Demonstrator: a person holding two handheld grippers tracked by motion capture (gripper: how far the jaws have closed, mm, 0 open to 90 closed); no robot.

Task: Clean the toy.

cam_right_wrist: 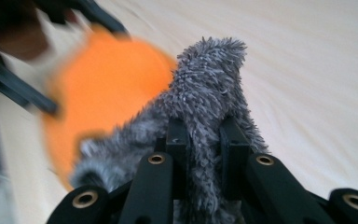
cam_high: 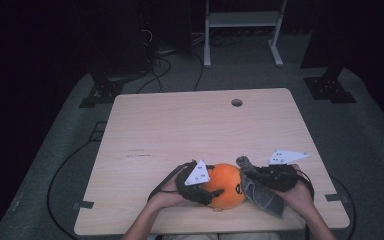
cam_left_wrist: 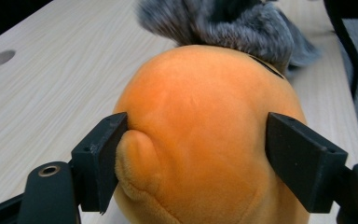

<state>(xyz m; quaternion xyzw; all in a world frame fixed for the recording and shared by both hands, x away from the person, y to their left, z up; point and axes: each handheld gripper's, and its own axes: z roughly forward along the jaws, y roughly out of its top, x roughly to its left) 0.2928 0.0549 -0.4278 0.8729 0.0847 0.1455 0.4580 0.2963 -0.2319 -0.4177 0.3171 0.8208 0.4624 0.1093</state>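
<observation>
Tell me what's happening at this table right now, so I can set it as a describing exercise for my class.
A person sits at a wooden table with a gripper in each hand. The left gripper has its jaws on either side of an orange plush toy, pressing into its sides. The right gripper is shut on a fuzzy grey cloth, which lies against the toy's far side. Both things sit near the table's front edge, between the hands.

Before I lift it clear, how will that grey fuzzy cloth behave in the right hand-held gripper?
The grey fuzzy cloth will probably go floppy: in the high view it already droops below the right hand-held gripper. It looks light, so it should not drag. Its shaggy pile, pinched between the jaws, likely resists slipping, though it may snag against the orange plush toy.
</observation>
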